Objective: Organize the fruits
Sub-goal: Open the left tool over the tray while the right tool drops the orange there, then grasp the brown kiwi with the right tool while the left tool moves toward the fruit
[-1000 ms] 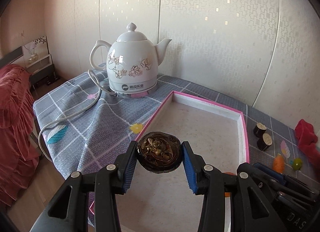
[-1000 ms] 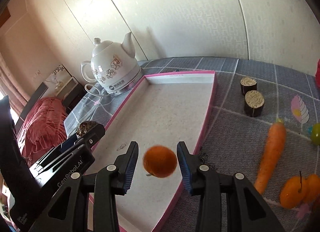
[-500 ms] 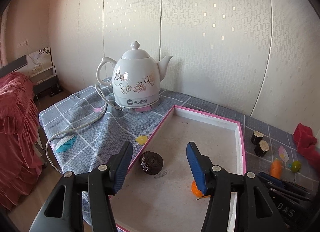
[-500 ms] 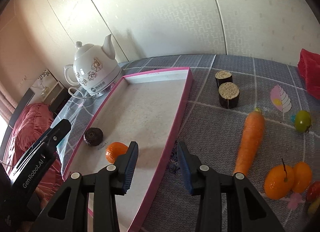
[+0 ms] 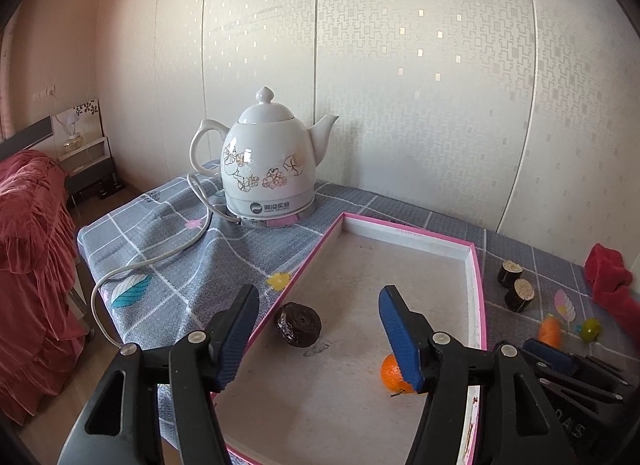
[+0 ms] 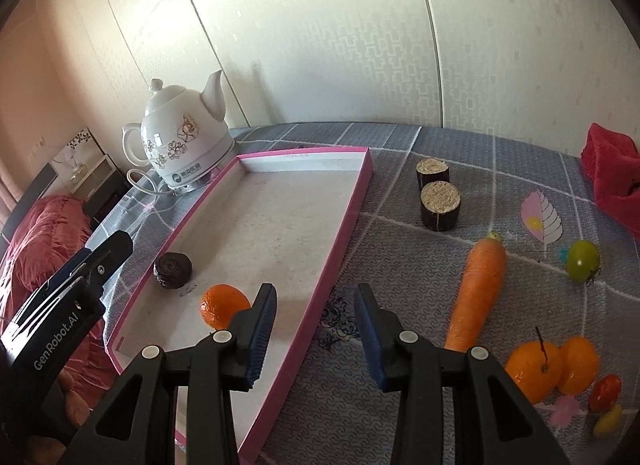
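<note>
1. Pale patterned wall panels are seen behind a table covered with a grey checked cloth; a red bedspread is seen at the far left.
2. A white floral kettle is stood on its base at the far left corner of the cloth, just beyond the tray; its white cord is trailed over the left edge.
3. A shallow pink-rimmed tray is laid along the cloth. Two items are held inside, at its near end: a dark wrinkled fruit by the left rim and an orange a little to its right. The two are kept apart.
4. The left gripper is held above the near end of the tray with its jaws spread wide and nothing between them; the dark fruit is seen through the gap, resting on the tray floor.
5. The right gripper is held over the tray's right rim, jaws parted and empty; the orange is partly hidden behind its left finger.
6. On the cloth right of the tray are noted two dark cylindrical pieces with pale tops, a carrot, a green fruit, two oranges side by side, and small red and yellow fruits at the near right edge.
7. A red cloth is bunched at the far right.
</note>
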### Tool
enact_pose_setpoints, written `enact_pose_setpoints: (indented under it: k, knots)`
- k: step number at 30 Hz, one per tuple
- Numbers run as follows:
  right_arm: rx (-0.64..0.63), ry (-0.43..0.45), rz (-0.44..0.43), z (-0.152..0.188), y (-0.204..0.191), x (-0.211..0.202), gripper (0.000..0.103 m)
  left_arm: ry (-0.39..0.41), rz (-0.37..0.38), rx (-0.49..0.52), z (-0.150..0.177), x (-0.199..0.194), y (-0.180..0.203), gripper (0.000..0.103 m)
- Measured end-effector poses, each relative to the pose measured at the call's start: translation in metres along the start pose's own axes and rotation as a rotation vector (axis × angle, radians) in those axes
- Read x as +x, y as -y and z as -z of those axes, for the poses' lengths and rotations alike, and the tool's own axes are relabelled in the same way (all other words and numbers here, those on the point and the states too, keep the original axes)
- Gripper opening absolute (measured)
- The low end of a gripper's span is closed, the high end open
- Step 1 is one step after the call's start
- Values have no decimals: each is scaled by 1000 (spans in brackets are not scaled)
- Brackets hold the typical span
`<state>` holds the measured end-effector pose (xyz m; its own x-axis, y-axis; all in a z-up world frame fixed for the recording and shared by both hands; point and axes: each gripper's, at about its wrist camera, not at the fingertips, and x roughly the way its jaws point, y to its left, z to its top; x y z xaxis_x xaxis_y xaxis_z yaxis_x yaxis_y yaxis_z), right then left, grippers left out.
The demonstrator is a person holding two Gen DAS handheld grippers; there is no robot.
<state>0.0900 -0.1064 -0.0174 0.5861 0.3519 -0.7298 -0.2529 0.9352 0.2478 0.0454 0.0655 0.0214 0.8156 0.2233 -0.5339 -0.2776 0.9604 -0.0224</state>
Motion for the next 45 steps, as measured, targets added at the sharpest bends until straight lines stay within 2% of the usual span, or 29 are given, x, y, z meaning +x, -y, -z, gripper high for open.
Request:
enact_pose_setpoints:
  k: [24, 35, 45]
  knots:
    - [-16, 34, 55, 0, 6, -15, 41, 5, 53, 50, 4, -11, 22, 63]
    - [36, 21, 191, 12, 37, -36, 41, -18, 177, 137, 15, -19, 52, 63]
    - [57, 31, 336, 24, 72, -78, 41, -10, 301, 224, 24, -34, 81, 63]
